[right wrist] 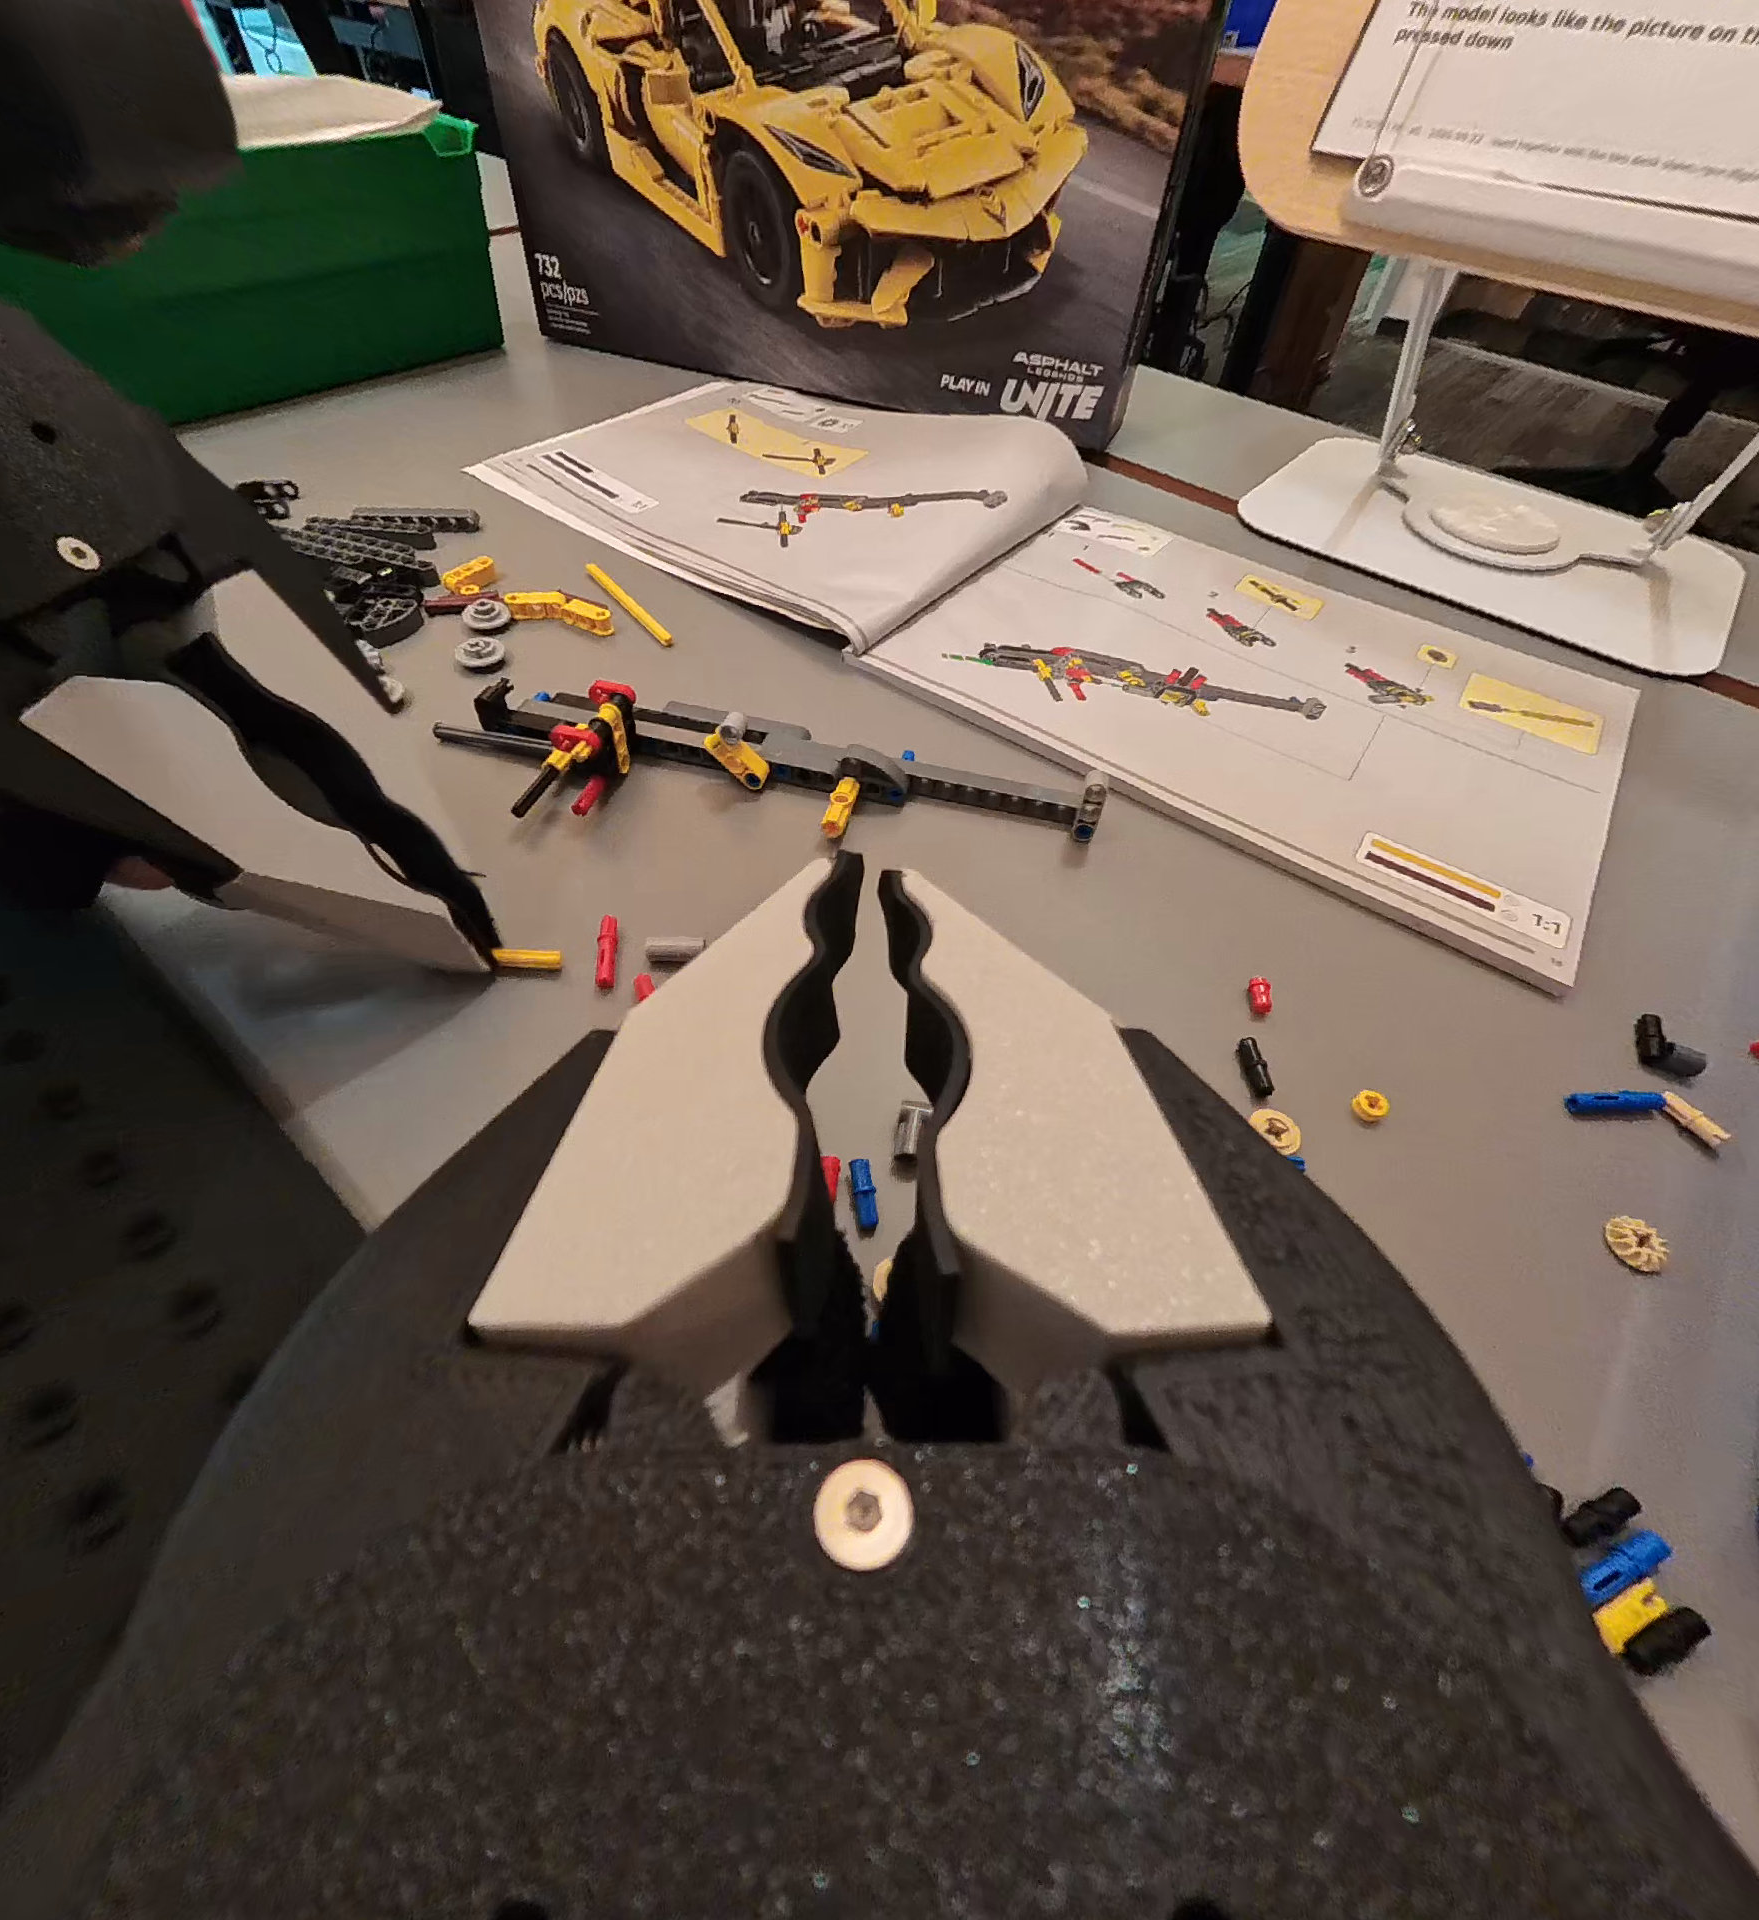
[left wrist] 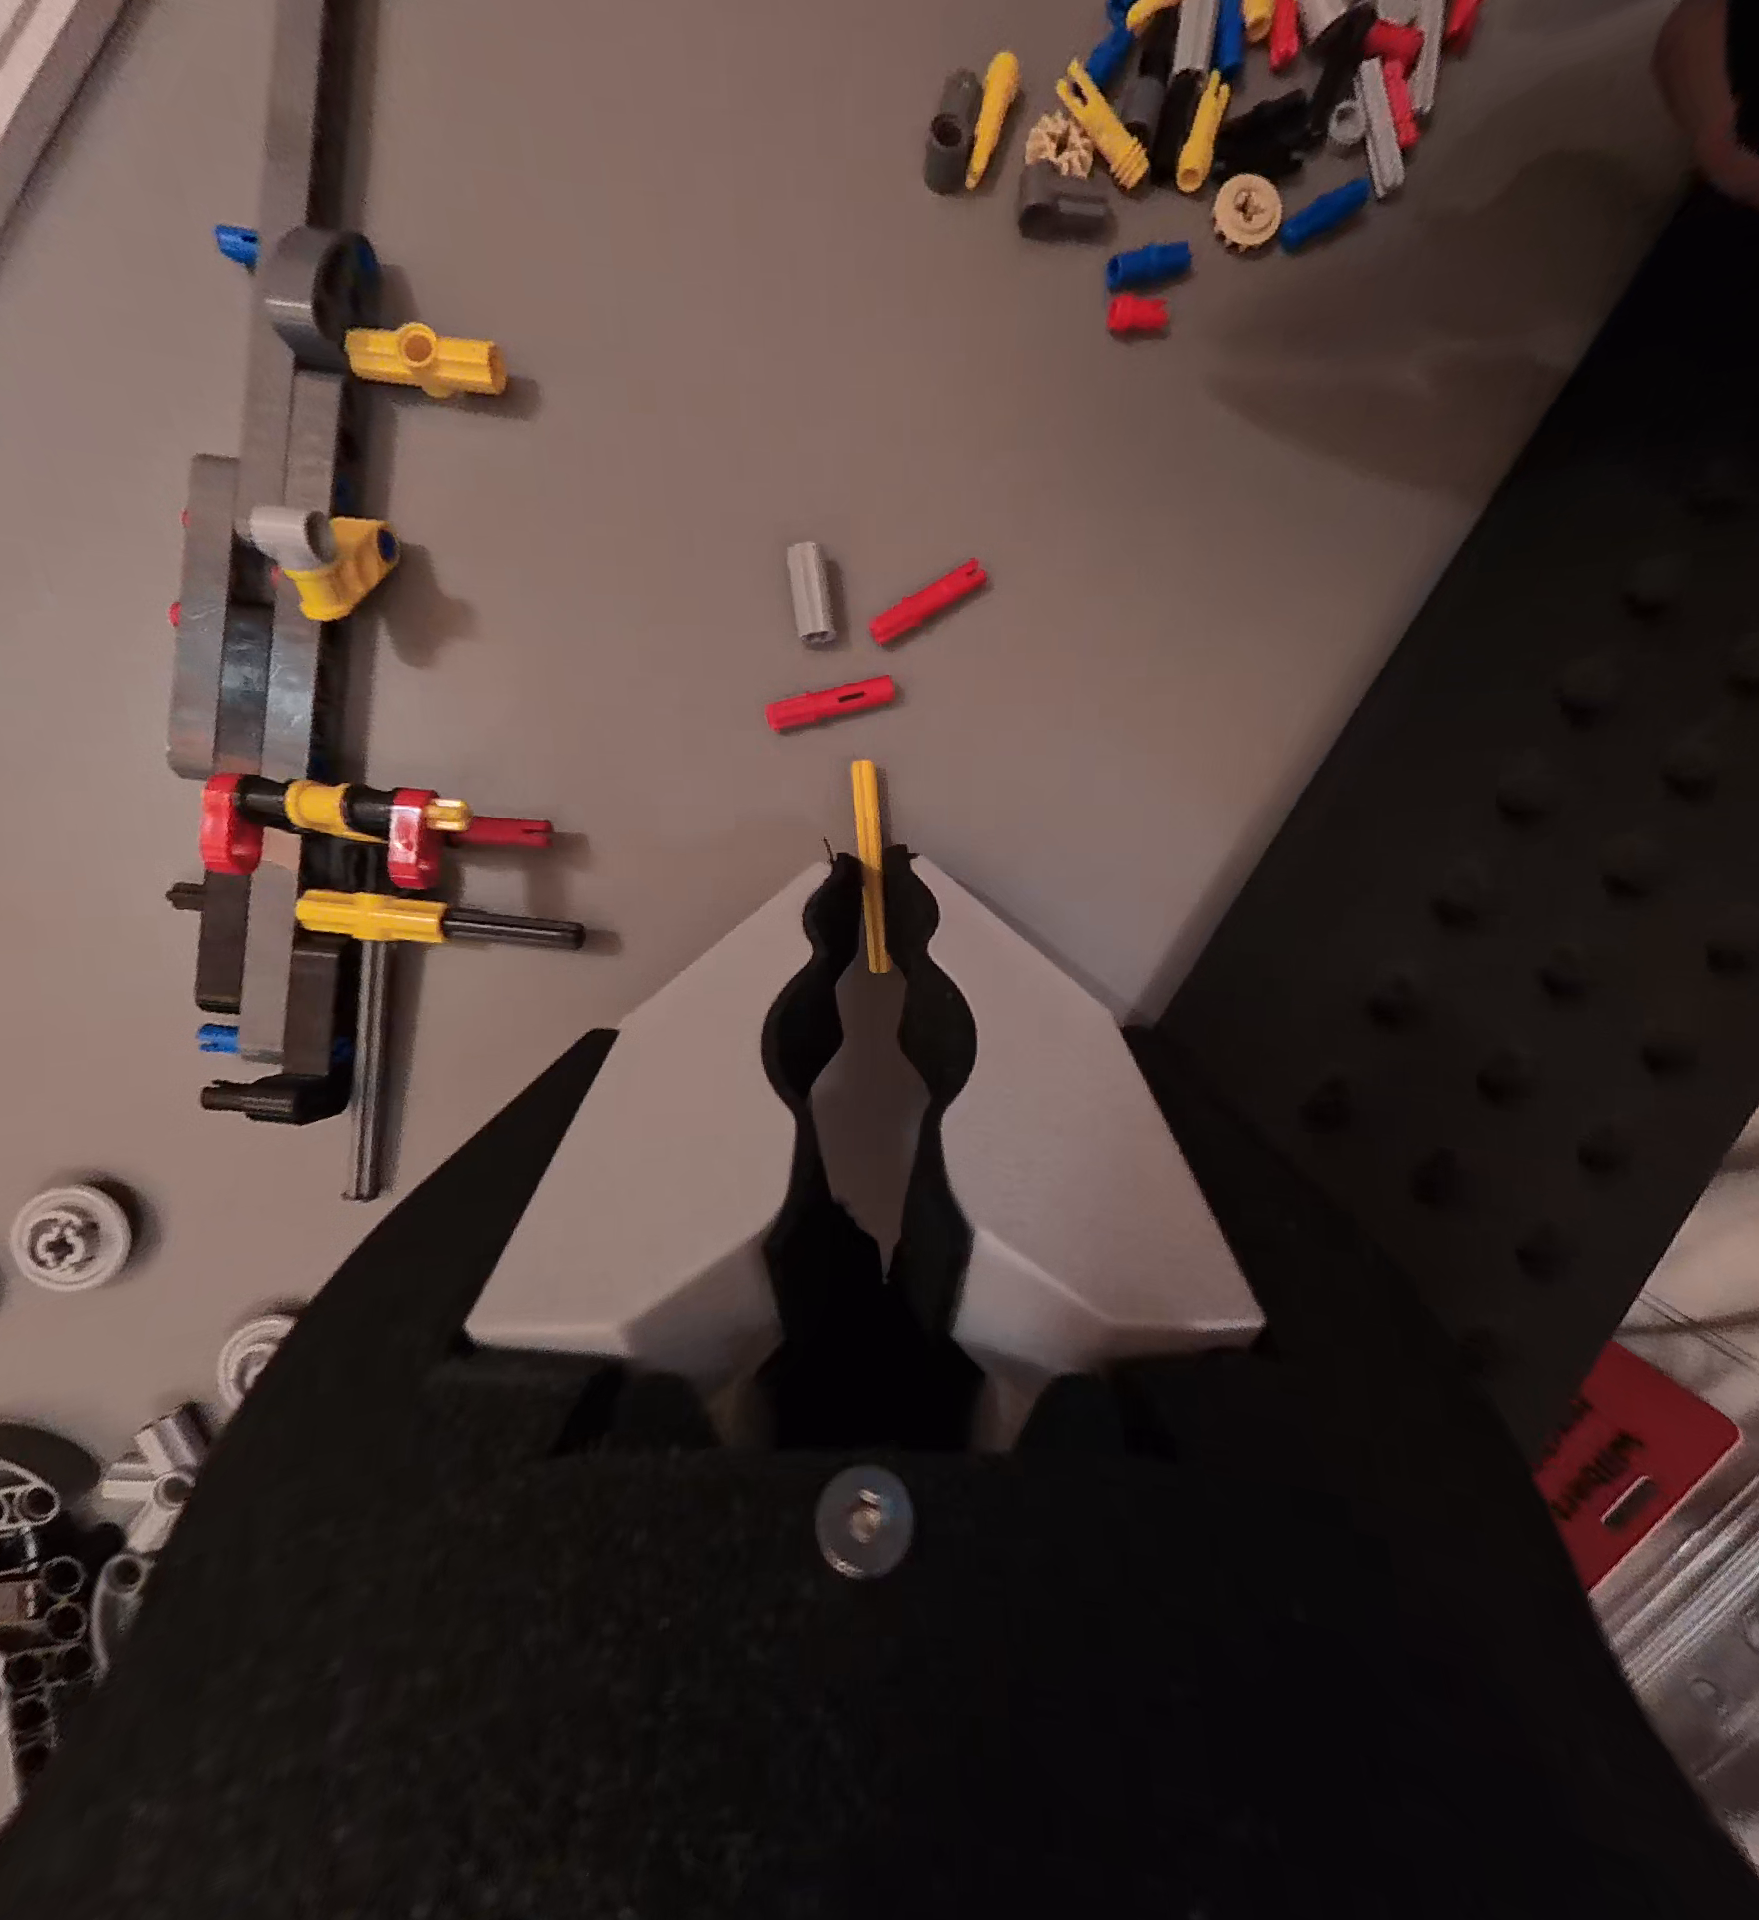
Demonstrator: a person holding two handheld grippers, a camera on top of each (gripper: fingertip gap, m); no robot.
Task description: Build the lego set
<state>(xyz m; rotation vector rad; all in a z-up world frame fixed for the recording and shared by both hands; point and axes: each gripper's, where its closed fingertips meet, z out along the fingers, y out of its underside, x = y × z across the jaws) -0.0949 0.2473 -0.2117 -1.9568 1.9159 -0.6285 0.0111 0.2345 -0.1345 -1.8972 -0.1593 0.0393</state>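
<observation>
Between left fingers (left wrist: 833, 914), yellow axle (left wrist: 867, 831), pointing forward

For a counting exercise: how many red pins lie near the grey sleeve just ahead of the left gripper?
2 red pins: one right of the sleeve, one between the sleeve and the left gripper. None seems hidden there.

Matt grey table (left wrist: 709, 312), glossy plastic pins (left wrist: 828, 703)
</observation>
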